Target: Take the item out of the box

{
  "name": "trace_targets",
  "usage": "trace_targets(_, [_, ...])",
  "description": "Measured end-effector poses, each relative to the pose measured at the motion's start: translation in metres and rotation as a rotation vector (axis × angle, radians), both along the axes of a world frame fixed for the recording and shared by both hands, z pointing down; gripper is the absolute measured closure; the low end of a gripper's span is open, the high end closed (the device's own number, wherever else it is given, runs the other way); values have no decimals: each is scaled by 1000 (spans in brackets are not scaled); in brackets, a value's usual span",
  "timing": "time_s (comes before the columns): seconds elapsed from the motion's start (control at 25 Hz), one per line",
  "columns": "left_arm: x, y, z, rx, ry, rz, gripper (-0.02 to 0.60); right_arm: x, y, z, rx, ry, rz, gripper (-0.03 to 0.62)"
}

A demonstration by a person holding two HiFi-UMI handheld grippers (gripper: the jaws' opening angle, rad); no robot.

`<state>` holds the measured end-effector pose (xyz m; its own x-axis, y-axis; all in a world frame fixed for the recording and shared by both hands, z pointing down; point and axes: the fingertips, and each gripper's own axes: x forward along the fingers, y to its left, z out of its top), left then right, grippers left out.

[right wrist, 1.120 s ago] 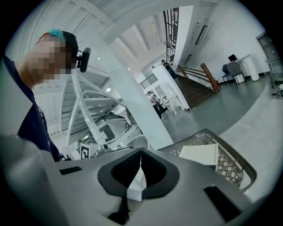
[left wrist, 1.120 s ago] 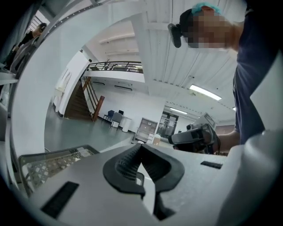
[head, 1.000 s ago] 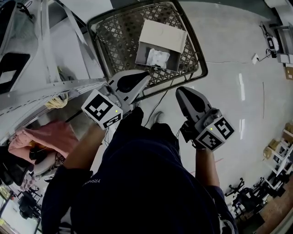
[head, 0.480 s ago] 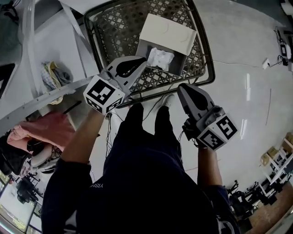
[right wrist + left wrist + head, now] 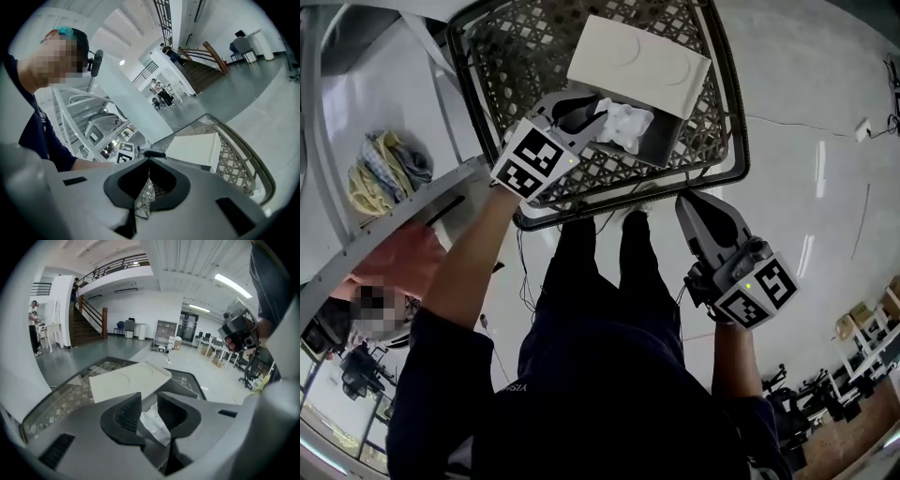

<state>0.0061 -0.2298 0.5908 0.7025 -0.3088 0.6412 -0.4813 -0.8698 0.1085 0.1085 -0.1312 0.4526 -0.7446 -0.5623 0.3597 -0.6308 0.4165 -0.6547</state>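
Observation:
A white cardboard box (image 5: 637, 56) with its lid tipped back sits in a dark lattice basket (image 5: 737, 131). Inside lies the item, a crumpled white bag (image 5: 624, 124). My left gripper (image 5: 579, 105) reaches over the basket rim into the box, its tips just left of the bag. In the left gripper view its jaws (image 5: 149, 405) are opening, with the bag (image 5: 153, 422) showing through the gap beyond them, not pinched. My right gripper (image 5: 695, 208) hangs shut and empty over the floor, outside the basket's near rim. From the right gripper (image 5: 149, 158) view the box (image 5: 194, 150) lies ahead.
A white metal rack (image 5: 403, 216) stands left of the basket, with folded cloths (image 5: 382, 169) on a shelf. The person's dark legs (image 5: 600, 281) fill the lower middle. Pale floor (image 5: 825, 187) spreads to the right, where office chairs (image 5: 811, 394) stand far off.
My left gripper has moved forward over the basket rim and into the box beside the bag. The right gripper has stayed about where it was.

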Motion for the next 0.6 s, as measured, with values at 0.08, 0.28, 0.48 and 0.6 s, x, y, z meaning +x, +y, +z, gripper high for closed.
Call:
trace_targets(0.08, [1,-2,19,-15,-79,32,465,5,-2,9,-18,-3,-1,569])
trace_targets(0.28, [0,-4,51,-46,-212,64,459,9,-6,29,-49,-20,-9,569])
trace_targets(0.48, [0,-7,71,-76,-293,82,463,8,-7,42,-81,-50,-8,569])
trace_targets(0.6, [2,-10,76,-62,-358,101,476,8,-7,47,-90,-55,-7,569])
